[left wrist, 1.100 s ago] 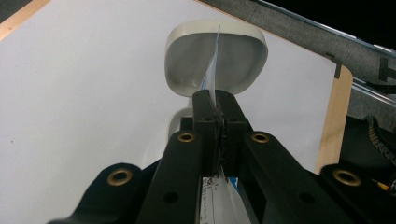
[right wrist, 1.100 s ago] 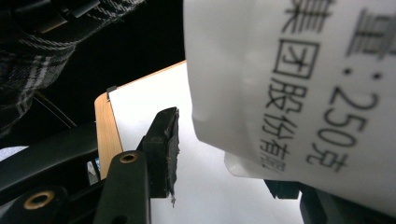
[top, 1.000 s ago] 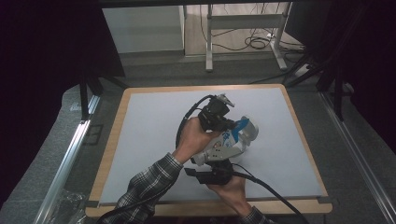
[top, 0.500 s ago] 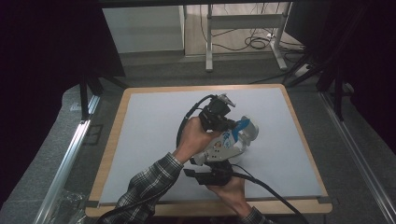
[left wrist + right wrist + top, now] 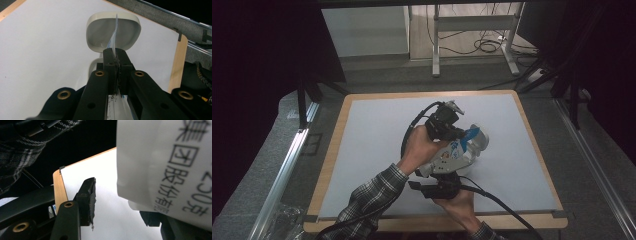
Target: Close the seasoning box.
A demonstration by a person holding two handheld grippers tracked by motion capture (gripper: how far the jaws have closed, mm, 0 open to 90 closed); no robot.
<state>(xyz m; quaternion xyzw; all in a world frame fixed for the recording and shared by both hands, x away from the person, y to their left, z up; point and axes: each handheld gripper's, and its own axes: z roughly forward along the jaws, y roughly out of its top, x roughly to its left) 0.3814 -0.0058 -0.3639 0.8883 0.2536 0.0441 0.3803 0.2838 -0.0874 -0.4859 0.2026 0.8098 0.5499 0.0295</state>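
Nearest me, at 6 o'clock on the desk (image 5: 362, 165), my right hand-held gripper (image 5: 443, 186) comes up under the bottom of the white printed pouch (image 5: 452, 152). In the right gripper view its jaws stand well apart — one pad (image 5: 87, 200) left of the pouch's bottom edge, the other mostly hidden under it. So open, not yet squeezing; whether a pad touches the pack I can't tell.

Further out, approx. desk centre, my left hand-held gripper (image 5: 444, 122) is clamped shut on the pouch's top edge — the left gripper view shows the thin film (image 5: 113, 43) pinched between both pads, sticking out past the tips. The pouch hangs tilted between the two tools, blue corner (image 5: 470, 133) toward 2 o'clock.

Beyond it, the white bowl (image 5: 113, 31) sits on the desk, right under the pouch mouth.

Step in hand, imo: holding the pack over the bowl, ready to empty it. Next move needs the right jaws to close on the bottom end, then lift it w/ the left grip held firm, mouth aimed into the bowl.
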